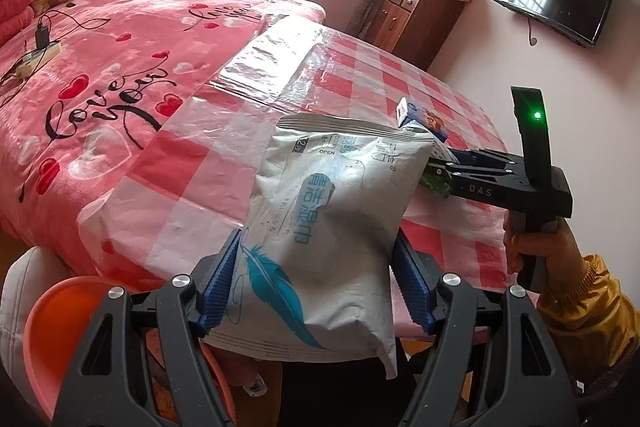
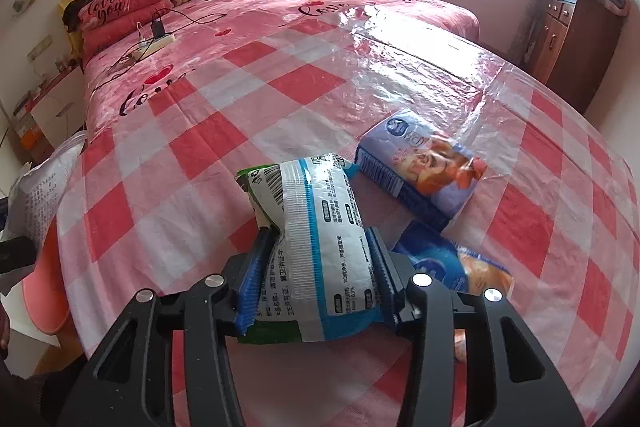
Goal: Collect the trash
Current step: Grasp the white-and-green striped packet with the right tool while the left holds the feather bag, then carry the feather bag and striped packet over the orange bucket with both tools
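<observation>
Left gripper (image 1: pixel 316 283) pinching white wipes pack (image 1: pixel 328 227), held over bed edge, above orange bin (image 1: pixel 60 323) down to its left; right gripper (image 2: pixel 316 279) clamped on crumpled wrapper (image 2: pixel 316 239), long axis running away along fingers; two tissue packs (image 2: pixel 420 167) left on checked sheet (image 2: pixel 280 87), just beyond right gripper, right hand nearer.

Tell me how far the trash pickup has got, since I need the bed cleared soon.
No trash looks binned yet. In hand: the left gripper clamps a white wet-wipe pack near the orange bin; the right gripper pinches a crumpled blue-and-white wrapper. Left: two tissue packs on the checkered sheet.
</observation>
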Motion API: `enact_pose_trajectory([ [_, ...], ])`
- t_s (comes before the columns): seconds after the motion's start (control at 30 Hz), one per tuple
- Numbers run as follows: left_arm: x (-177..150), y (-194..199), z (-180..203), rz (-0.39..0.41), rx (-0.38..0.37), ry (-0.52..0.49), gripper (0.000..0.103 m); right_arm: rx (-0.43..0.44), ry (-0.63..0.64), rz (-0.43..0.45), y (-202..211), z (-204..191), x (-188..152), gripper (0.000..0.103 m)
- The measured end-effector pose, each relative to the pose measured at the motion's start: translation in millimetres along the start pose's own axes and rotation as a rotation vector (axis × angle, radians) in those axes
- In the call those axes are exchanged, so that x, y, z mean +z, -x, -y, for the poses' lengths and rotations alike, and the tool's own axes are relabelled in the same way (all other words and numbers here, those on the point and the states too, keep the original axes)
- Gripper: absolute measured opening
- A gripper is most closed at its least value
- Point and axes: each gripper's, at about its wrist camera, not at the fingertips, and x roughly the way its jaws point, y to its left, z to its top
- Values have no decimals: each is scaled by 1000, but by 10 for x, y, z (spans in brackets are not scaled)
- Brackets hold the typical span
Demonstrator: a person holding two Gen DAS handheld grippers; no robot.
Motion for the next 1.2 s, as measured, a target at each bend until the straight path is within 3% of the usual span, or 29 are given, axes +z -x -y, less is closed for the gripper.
enact_pose_trajectory([
  [0.47,-99,168,-117,31,3,3,72,20,-53,38,212,-204,-82,42],
  [0.8,-207,318,-288,33,42,18,72,145,-74,90,511,-542,-40,42],
  [1.2,-535,566,-756,-32,171,85,72,412,24,33,576,-1505,-52,42],
])
